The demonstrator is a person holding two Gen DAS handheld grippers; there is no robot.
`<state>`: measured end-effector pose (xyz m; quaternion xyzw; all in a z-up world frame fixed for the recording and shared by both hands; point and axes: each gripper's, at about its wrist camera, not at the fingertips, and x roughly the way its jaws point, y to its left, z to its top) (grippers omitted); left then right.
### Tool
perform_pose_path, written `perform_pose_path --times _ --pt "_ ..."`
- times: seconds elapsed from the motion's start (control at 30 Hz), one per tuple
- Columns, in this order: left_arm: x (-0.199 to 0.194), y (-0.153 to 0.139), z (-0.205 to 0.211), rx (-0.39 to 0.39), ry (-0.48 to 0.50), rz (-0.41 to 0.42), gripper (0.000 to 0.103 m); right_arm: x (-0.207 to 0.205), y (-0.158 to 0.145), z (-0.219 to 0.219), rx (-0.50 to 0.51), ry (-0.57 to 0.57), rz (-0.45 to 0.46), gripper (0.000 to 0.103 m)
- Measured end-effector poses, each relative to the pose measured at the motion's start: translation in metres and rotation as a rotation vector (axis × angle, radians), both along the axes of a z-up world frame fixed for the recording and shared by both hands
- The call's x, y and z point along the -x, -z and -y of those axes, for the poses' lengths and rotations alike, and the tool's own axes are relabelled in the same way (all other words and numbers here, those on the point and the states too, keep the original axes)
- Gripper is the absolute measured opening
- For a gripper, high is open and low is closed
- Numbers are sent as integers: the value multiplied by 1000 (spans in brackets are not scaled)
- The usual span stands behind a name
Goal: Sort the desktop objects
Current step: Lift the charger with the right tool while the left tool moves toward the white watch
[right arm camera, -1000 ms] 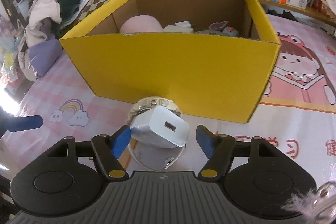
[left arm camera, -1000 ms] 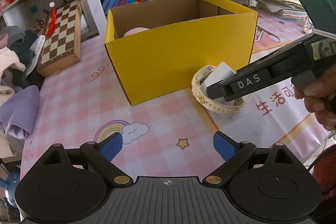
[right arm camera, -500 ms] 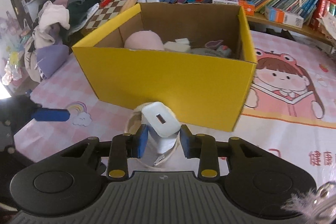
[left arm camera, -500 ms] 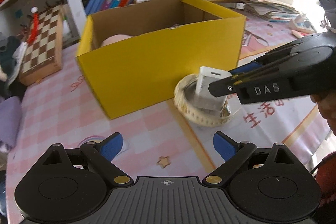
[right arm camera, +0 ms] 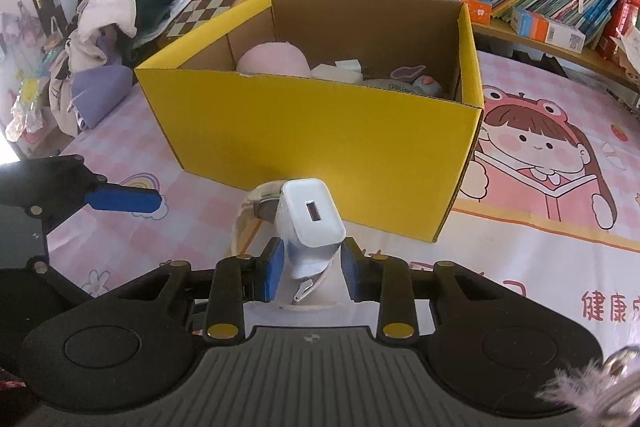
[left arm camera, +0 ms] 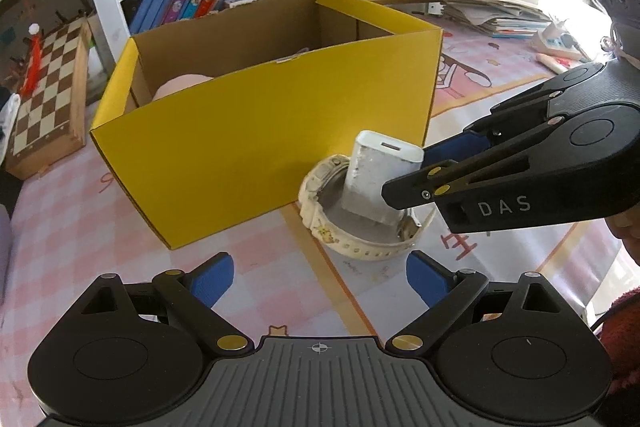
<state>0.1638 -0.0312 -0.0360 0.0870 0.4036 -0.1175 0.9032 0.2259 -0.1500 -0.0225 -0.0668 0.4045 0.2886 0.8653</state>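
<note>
The right gripper (right arm camera: 313, 263) points forward and downward, its blue pads (right arm camera: 273, 267) pressed against the two sides of a white charger (right arm camera: 314, 223) after the jaws have just been closing on it. In the left wrist view its black body comes in from 3 o'clock. The left gripper (left arm camera: 319, 278) also tilts downward, jaws spread wide with nothing between them, its blue fingers (left arm camera: 212, 279) at about 7 and 5 o'clock of the charger.
</note>
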Motion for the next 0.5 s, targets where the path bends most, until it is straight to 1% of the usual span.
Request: perform_pose_path --times 0.17,0.33,0.4,0.43,0.5 --pt "-2 0 -3 -3 -24 -3 95 -7 4 -4 6 -11 -12 36" --pt "-5 1 -3 -4 -25 -4 95 -14 8 -8 6 -29 -23 38" --pt "-6 1 -2 -2 -20 -4 95 -16 9 -10 3 -43 -23 36" --pt "-7 1 -1 -2 -18 -4 95 -16 8 -11 -2 -55 -20 33" --pt "-9 0 1 -3 -13 -2 95 -12 4 -11 -9 -76 11 32"
